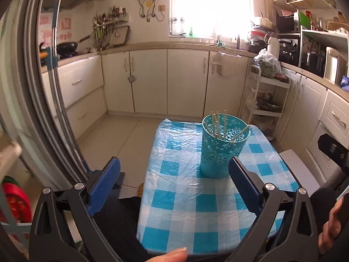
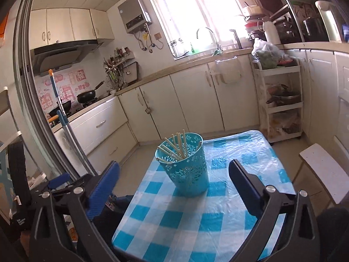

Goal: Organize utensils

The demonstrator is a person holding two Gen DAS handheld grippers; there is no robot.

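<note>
Chopsticks stand loose inside a turquoise perforated holder, which sits upright toward the far right of the bench, a small surface under a blue-and-white checked cloth with clear plastic over it. At least 5 sticks show above the rim, leaning at mixed angles; an exact count cannot be made through the lattice.

Left claw: jaws fully apart, nothing between the pads, near edge of the bench below it. Right claw: jaws fully apart, likewise empty, with the holder showing just beyond the gap and not touched.

Bench cloth around the holder carries no loose utensil in either view. A person's fingertip shows at the near edge of the left view.

Assessment: sorting appears complete or nearly so. All visible utensils are in the holder, and neither claw carries anything. Outstanding items, if any, lie outside both views and cannot be confirmed.
</note>
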